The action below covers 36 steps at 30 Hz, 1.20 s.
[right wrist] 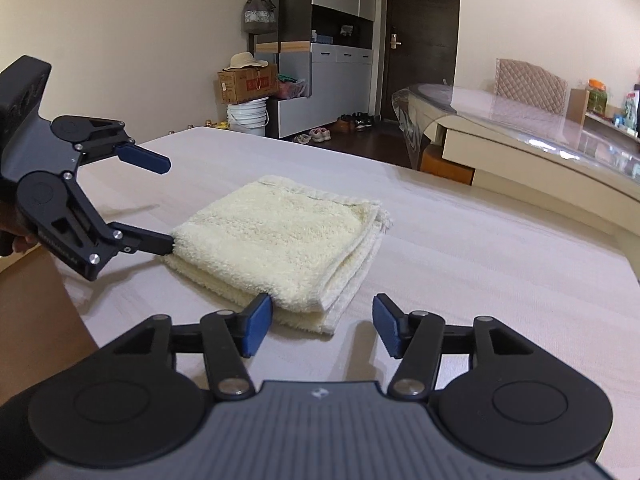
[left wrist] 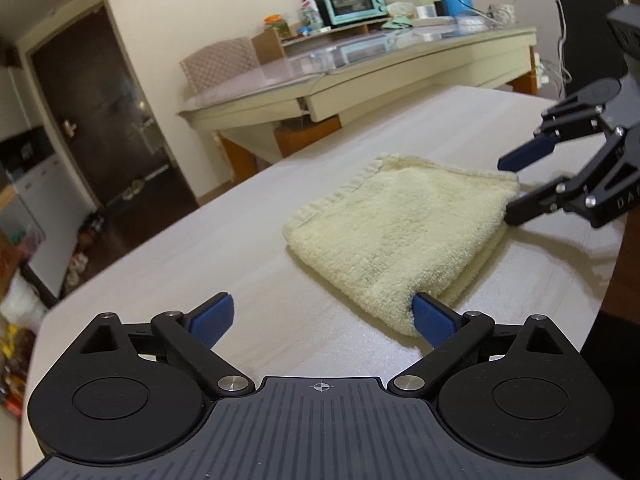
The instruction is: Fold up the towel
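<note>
Towel [left wrist: 396, 232] lies folded small on the table [left wrist: 200, 256], soft, light and limp, so pinch through all layers at a corner. Your left gripper [left wrist: 324, 318] and right gripper [right wrist: 322, 326] both gape, one finger of each touching an edge.

The left two-finger gripper [left wrist: 322, 318] has a dark grey ribbed housing bearing a small white crosshair mark at its front edge. Two black disc-shaped link plates flank the housing, each with a raised circular cap. Black linkage bars join the plates through silver round-head pivot screws. Each finger ends in a blue textured pad [left wrist: 434, 320].

The right two-finger gripper [right wrist: 322, 330] is of the same build: grey ribbed housing, a small white emblem, black discs, silver pivots and blue pads [right wrist: 256, 328]. Embossed lettering runs along one side link; it is not legible.
</note>
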Available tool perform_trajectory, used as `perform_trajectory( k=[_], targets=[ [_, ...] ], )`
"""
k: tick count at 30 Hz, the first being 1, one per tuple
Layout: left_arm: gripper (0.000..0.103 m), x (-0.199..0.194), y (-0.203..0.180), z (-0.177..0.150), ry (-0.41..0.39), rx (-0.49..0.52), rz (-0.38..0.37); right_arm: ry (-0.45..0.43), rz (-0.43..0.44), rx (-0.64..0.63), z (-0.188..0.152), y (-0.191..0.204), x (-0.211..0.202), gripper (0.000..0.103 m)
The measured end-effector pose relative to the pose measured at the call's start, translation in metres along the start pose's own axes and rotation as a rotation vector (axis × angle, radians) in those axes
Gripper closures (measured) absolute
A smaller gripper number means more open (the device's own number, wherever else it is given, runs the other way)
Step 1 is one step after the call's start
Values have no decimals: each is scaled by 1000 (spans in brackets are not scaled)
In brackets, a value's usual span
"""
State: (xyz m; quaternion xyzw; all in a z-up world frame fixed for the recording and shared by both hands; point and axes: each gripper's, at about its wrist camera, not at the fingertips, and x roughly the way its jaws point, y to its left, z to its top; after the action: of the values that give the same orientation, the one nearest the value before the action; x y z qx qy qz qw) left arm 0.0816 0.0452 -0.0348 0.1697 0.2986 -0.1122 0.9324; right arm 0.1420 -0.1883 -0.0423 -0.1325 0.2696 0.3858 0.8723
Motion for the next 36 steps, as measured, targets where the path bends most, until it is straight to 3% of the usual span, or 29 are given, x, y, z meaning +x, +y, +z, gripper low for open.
perform_trajectory(
  k=[5, 10, 16, 20, 24, 28, 36],
  targets=[
    [5, -1, 12, 5, -5, -106, -33, -52, 40, 49, 9, 0, -21, 43],
    [5, 0, 22, 10, -4, -199, -61, -34, 1, 33, 22, -5, -11, 47],
    [5, 10, 6, 5, 45, -116, -26, 40, -39, -53, 12, 0, 6, 44],
    [5, 5, 10, 4, 28, -143, -17, 25, -34, -42, 18, -3, 1, 43],
    [5, 3, 11, 6, 19, -159, -21, -11, 0, -47, 29, -1, -2, 32],
    [5, 8, 4, 3, 39, -134, -19, 31, 8, -103, 27, 9, 10, 32],
    [3, 8, 4, 2, 60, -204, 4, 46, -13, -109, 21, 12, 15, 28]
  ],
)
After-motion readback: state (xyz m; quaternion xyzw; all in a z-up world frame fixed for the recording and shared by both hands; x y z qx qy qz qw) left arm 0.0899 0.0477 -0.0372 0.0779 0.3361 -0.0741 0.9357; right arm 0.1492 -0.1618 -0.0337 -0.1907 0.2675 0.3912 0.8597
